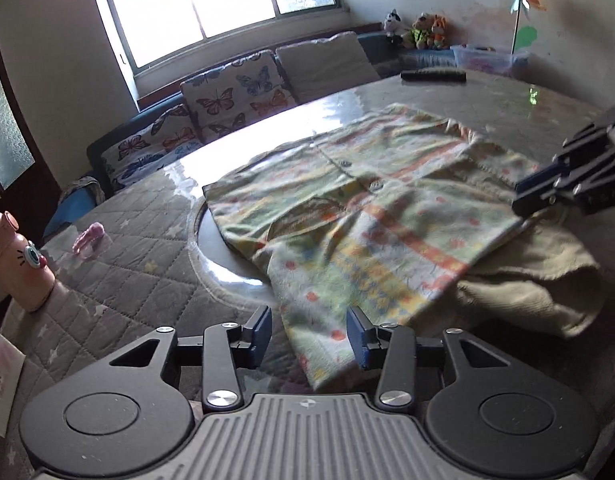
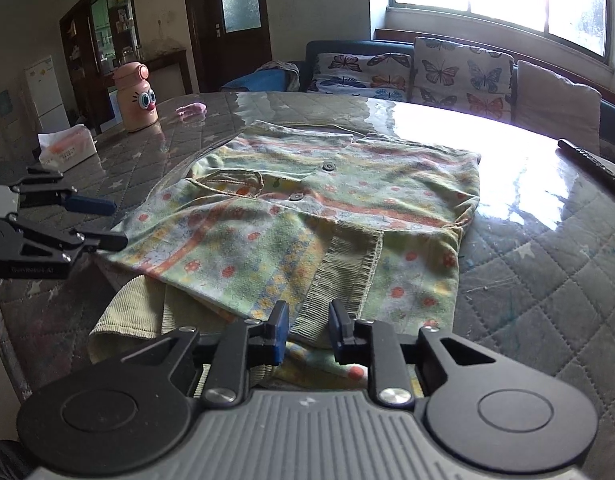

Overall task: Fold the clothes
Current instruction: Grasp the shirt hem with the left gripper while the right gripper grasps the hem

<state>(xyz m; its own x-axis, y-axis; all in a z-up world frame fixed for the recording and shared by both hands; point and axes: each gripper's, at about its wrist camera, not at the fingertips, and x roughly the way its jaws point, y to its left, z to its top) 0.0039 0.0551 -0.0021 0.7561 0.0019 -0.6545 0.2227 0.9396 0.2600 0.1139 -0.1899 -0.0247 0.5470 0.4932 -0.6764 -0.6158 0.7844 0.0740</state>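
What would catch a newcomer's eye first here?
The patterned shirt spread across the middle of the glossy table, overlapping a beige ribbed garment at its near edge. Both grippers, left and right, stand open at that edge. A pink cartoon-eyed bottle stands at the far left.

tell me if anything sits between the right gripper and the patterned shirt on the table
Nothing visible does. The right gripper is open right at the near hem of the patterned shirt, its ribbed cuff showing between the jaws. The remote and pink bottle sit well off to the sides.
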